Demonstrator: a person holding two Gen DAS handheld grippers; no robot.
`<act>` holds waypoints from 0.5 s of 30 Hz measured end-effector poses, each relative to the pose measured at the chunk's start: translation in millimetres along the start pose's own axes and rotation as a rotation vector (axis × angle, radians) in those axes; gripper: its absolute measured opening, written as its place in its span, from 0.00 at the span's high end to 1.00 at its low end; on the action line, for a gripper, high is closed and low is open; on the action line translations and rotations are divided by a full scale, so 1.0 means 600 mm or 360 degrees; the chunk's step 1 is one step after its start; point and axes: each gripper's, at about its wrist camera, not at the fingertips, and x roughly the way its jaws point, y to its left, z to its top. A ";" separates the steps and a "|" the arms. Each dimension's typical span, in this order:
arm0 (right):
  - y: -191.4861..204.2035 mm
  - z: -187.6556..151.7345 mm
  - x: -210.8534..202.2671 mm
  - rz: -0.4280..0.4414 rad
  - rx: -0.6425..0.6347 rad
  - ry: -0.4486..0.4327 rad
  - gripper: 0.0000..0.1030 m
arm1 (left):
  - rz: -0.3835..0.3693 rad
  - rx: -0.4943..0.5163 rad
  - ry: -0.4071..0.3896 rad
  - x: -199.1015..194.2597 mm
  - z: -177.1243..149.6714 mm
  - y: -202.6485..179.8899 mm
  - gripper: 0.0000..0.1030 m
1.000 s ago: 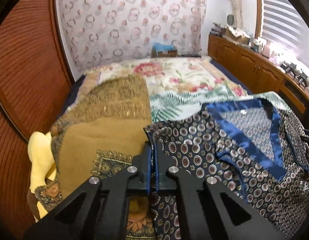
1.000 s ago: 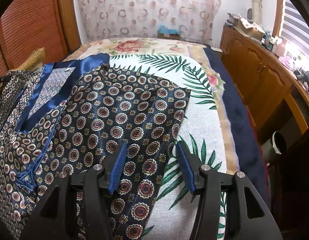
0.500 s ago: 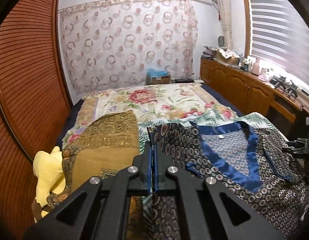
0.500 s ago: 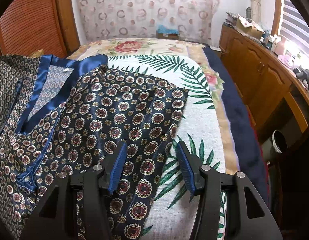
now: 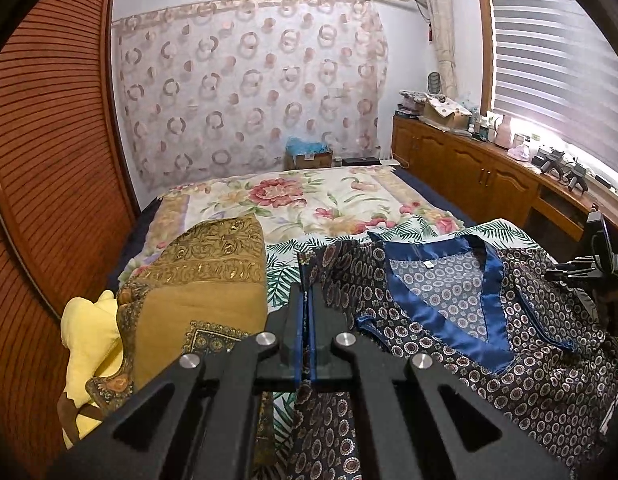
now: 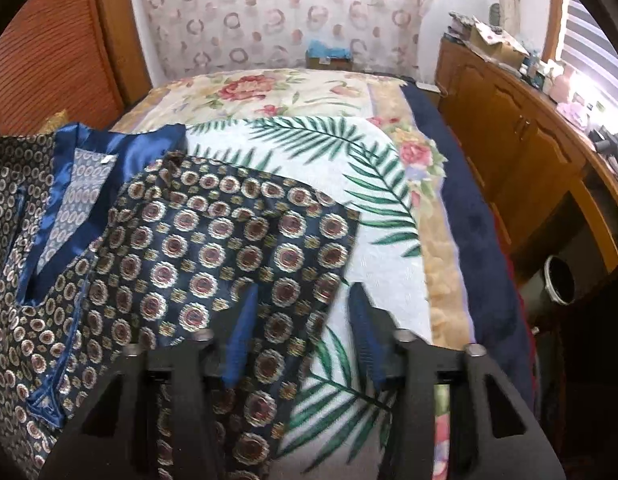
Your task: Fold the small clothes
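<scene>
Bed fills both views, floral spread over most of it, a palm-leaf sheet on the near part. Navy medallion-print top with blue satin V-neck lies on the palm-leaf sheet near the bed's near edge; its right sleeve reaches toward the bed's right edge. An ochre embroidered cloth sits by the bed's left edge, with a yellow cloth beside it. My left gripper: jaws pressed together, pinching the top's left sleeve edge, fabric lifted off the bed. My right gripper: jaws closing, sleeve hem between them, pads not yet pressing on it. View slightly blurred.
</scene>
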 end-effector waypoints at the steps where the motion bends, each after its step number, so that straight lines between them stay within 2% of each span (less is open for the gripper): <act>1: 0.003 0.000 0.000 0.0020 -0.0013 -0.0007 0.76 | -0.0002 -0.0003 -0.0005 -0.001 -0.002 0.000 1.00; 2: 0.007 0.001 0.001 0.0044 -0.0032 -0.0011 0.89 | -0.0009 -0.0011 -0.0011 -0.004 -0.004 0.001 1.00; 3: 0.013 0.002 0.001 0.0085 -0.0059 -0.0014 0.95 | -0.0013 -0.0014 -0.0015 -0.006 -0.005 0.002 1.00; 4: 0.020 0.001 0.000 0.0120 -0.0091 -0.0020 0.97 | -0.0018 -0.0024 -0.0028 -0.011 -0.008 0.002 1.00; 7: 0.038 -0.002 -0.009 0.0078 -0.0165 -0.0061 0.99 | -0.0054 -0.0079 -0.0053 -0.032 -0.026 0.004 1.00; 9: 0.043 0.000 -0.033 0.0091 -0.0154 -0.0146 0.99 | -0.0069 -0.0099 -0.0074 -0.051 -0.040 0.003 1.00; 12: 0.049 0.004 -0.090 0.0100 -0.0157 -0.0299 0.99 | -0.0070 -0.0145 -0.0129 -0.087 -0.062 0.005 1.00; 15: 0.059 0.002 -0.137 0.0104 -0.0168 -0.0378 0.99 | -0.0087 -0.0168 -0.0171 -0.120 -0.082 0.009 1.00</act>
